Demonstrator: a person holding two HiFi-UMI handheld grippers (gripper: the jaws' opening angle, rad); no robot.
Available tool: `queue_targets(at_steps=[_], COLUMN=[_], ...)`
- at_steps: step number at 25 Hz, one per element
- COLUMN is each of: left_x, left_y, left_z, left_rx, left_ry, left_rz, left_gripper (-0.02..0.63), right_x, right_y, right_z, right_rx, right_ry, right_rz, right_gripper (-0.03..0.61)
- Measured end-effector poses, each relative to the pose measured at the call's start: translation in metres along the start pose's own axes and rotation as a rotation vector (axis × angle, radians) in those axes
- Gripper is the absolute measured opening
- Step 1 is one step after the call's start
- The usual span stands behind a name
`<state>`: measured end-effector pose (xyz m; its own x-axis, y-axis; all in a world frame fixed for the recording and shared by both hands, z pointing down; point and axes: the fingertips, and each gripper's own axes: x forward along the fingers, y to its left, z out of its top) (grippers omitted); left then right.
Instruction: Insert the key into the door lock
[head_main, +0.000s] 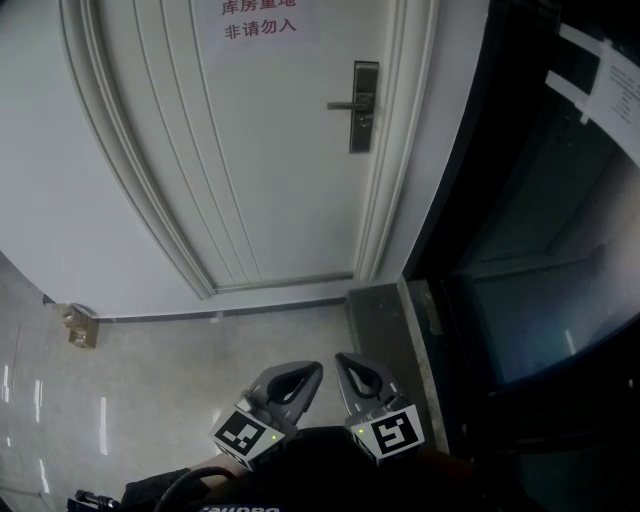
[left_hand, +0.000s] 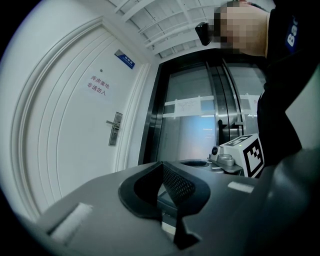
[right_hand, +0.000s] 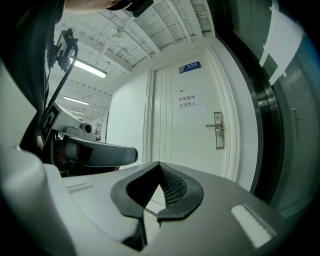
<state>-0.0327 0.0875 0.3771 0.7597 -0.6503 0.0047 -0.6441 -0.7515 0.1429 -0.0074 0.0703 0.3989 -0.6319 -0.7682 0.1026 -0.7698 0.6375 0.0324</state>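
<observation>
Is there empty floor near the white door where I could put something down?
Yes. The pale tiled floor is bare between the white door, the small brown thing by the wall and the dark stone strip. It's crowded only at the bottom, where the left gripper and right gripper sit side by side.

The door (head_main: 250, 150) looks matt white painted, its lock plate (head_main: 364, 105) brushed metal, the floor (head_main: 170, 370) glossy polished tile, the side panel (head_main: 540, 250) dark reflective glass, the notice (head_main: 258, 20) plain paper.
</observation>
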Motion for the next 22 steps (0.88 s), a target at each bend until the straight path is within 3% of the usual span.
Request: queue_targets(at_steps=[22], left_x=[0.014], left_y=[-0.007], left_z=[-0.005], left_rx=[-0.007], left_ry=[0.015], left_rz=[-0.002], left_gripper=[0.020], right_x=[-0.005], right_y=[-0.013], right_z=[-0.006], right_rx=[0.013], right_ry=[0.009], right_rz=[0.001], right_gripper=[0.002])
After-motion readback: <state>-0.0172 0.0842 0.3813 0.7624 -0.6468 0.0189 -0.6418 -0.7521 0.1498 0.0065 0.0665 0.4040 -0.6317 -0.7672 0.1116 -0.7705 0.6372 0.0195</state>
